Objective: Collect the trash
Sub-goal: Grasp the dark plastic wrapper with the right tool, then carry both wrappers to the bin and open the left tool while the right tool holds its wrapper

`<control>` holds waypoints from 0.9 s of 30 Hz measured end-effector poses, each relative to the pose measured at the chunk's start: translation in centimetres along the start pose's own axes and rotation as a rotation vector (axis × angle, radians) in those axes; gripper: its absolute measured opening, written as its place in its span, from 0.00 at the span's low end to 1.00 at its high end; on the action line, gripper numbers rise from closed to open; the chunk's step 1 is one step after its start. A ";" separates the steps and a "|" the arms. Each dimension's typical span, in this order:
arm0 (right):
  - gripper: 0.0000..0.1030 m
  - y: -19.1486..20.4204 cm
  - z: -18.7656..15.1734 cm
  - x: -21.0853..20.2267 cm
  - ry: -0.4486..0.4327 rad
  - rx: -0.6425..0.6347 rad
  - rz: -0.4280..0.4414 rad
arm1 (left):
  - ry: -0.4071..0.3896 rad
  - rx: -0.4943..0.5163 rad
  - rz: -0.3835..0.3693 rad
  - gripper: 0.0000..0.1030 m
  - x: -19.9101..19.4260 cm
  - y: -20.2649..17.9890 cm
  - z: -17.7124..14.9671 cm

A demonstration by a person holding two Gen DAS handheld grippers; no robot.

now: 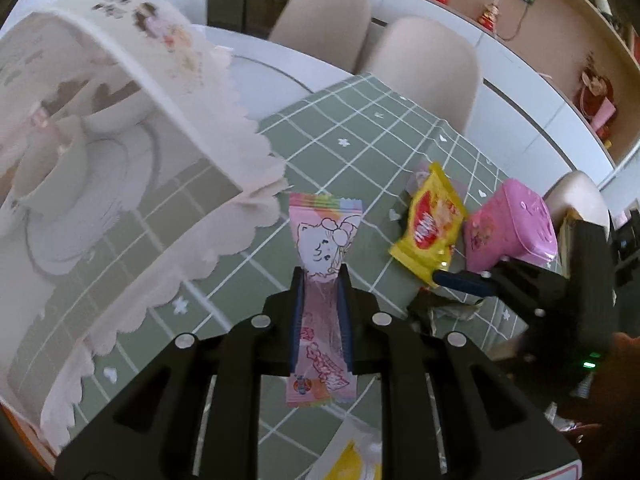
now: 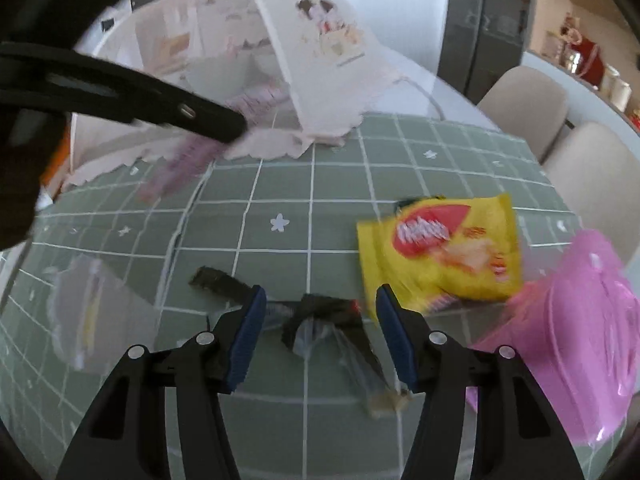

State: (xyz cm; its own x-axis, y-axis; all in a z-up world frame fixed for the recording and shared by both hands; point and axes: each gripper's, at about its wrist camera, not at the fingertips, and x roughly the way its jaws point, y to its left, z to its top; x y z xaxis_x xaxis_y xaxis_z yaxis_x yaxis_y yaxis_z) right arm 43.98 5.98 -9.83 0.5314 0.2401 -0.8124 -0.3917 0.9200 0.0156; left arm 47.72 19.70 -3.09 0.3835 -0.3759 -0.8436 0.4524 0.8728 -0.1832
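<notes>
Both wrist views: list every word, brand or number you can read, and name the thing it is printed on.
None can be read with certainty.
Yellow snack packet: white brand lettering on a red patch, too blurred to read.
Pink cartoon wrapper, pinched in the left tongs: red characters near its lower end, too small and distorted to read.
Mesh food cover: dark characters on its top panel, blurred.
Pink plastic bag: no text visible.

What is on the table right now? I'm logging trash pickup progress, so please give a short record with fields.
surface: green checked tablecloth
left gripper: shut on pink cartoon wrapper
right gripper: open, nothing between the pads, above a dark crumpled wrapper
loose trash: yellow snack packet; pink plastic bag; clear wrapper
nearby: mesh food cover with scalloped trim, dishes under it
unclear: right wrist view is motion-blurred
</notes>
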 end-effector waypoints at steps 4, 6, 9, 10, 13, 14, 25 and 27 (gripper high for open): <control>0.38 -0.5 -0.3 -0.3 0.017 0.040 0.044 | -0.014 -0.037 0.009 0.15 -0.8 0.8 -1.0; 0.33 -0.5 -0.7 -1.2 0.019 0.039 0.039 | -0.019 -0.056 -0.005 0.15 -1.2 0.9 -1.4; 0.28 -0.6 -1.6 -3.6 0.009 0.049 0.048 | -0.033 -0.062 -0.020 0.15 -1.8 0.3 -1.6; 0.28 -0.6 -2.2 -4.7 0.001 0.057 0.049 | -0.038 -0.060 -0.023 0.15 -2.0 -0.1 -1.6; 0.27 -1.2 -3.7 -8.1 -0.033 0.106 0.058 | -0.056 -0.059 -0.021 0.15 -2.9 -1.4 -1.5; 0.27 -1.6 -4.3 -9.5 -0.050 0.130 0.062 | -0.063 -0.057 -0.017 0.15 -3.4 -2.1 -1.6; 0.27 -8.1 -11.4 -21.5 -0.195 0.262 -0.027 | -0.105 0.038 -0.029 0.15 -7.0 -13.9 -2.8; 0.27 -9.6 -12.6 -24.0 -0.228 0.282 -0.052 | -0.098 0.059 -0.042 0.15 -6.7 -16.7 -2.7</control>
State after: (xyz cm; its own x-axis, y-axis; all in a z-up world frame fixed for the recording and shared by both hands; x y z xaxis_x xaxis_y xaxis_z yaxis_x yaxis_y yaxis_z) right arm 25.52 -12.56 2.12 0.7116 0.2240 -0.6659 -0.1539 0.9745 0.1633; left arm 35.45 8.47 4.29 0.4389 -0.4431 -0.7817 0.5154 0.8367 -0.1849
